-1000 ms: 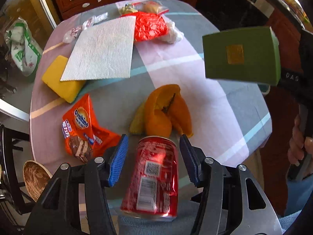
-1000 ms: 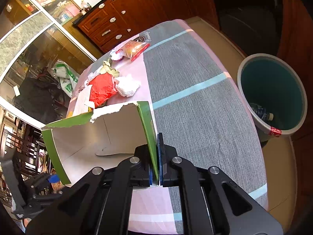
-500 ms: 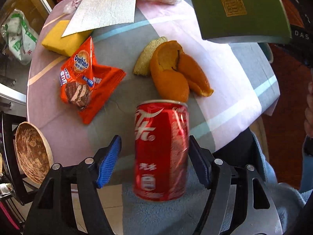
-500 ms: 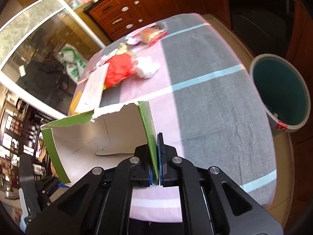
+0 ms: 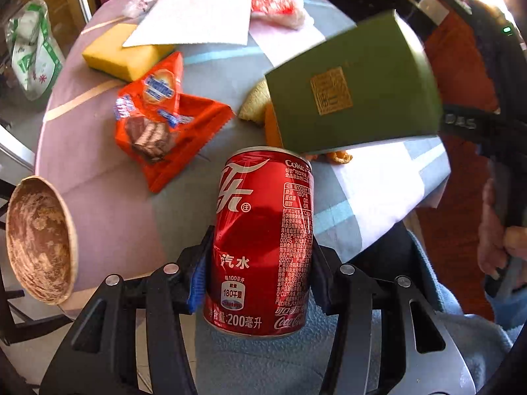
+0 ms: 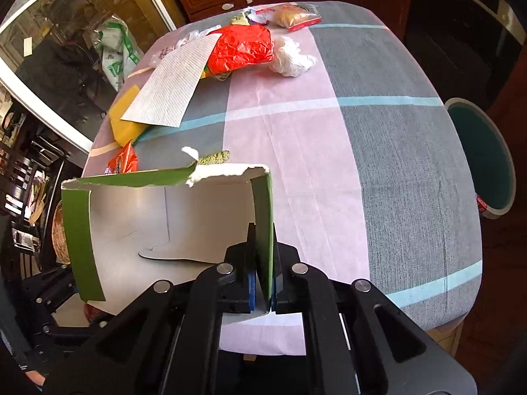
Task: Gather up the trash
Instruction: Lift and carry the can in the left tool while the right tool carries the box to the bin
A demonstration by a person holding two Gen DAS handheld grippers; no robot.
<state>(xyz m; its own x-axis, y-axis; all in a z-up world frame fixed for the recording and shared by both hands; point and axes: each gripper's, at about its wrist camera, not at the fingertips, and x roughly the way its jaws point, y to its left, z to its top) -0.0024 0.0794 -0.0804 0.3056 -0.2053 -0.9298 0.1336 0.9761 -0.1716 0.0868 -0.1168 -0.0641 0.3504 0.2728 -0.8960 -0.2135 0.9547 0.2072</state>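
Left gripper (image 5: pixel 260 275) closing, pads pressing the red soda can (image 5: pixel 262 240) upright between them, above the table edge (image 5: pixel 108 210), right gripper (image 6: pixel 263 288) clamped on a torn green box (image 6: pixel 164 223) wall, box raised over the table.

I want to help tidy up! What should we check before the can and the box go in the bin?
1. Left hand-held gripper jaws closing, can between them: ok.
2. Right hand-held gripper pinching the green box wall: ok.
3. Bin open on top: ok.
4. Room in the bin: cannot tell.
5. Box above the bin: not ok, above the table.
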